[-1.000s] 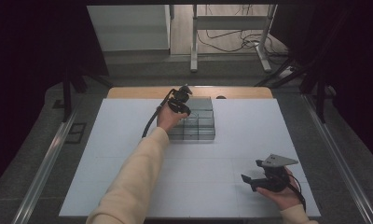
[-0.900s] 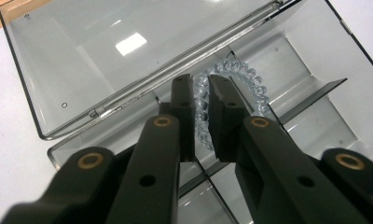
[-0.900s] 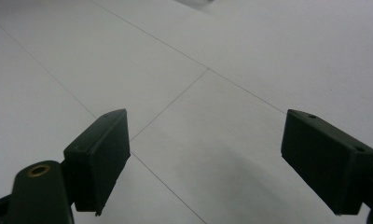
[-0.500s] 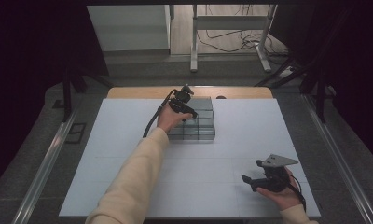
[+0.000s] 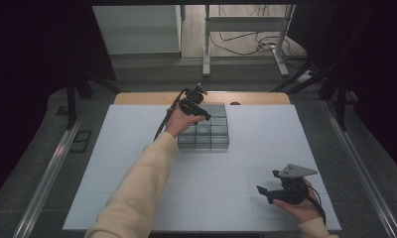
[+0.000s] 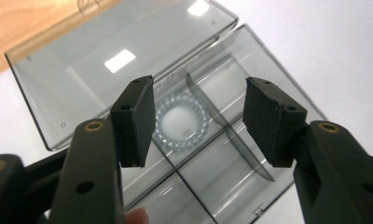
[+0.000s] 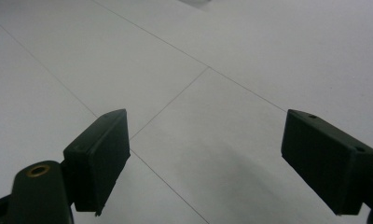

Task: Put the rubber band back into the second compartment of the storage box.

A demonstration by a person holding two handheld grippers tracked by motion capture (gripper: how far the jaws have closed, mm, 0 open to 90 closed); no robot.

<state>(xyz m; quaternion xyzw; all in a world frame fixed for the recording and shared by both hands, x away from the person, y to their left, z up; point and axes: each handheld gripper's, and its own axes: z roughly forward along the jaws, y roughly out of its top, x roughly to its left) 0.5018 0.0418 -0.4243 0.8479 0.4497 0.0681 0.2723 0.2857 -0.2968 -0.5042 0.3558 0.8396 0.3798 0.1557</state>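
Note:
A clear plastic compartment box (image 5: 211, 138) lies at the far middle of the white mat, and its lid (image 6: 82, 70) is folded open behind it. A ring of clear beads (image 6: 199, 139) rests in one compartment (image 6: 250, 177). My left gripper (image 5: 202, 115) hovers just above that compartment. Its jaws (image 6: 198, 88) have just been opening and stand open with nothing between them; the bead ring lies below the gap. At the near right, my right gripper (image 5: 267, 184) is held low over the bare mat, open (image 7: 203, 116) and empty.
The white mat (image 5: 137, 163) covers most of the table, with thin seam lines across it. A strip of wooden table top (image 5: 256, 98) shows behind the box. Dark floor and metal rails (image 5: 47, 168) flank the table.
My left hand has lifted a little above the box. The right hand and its gripper have kept still.

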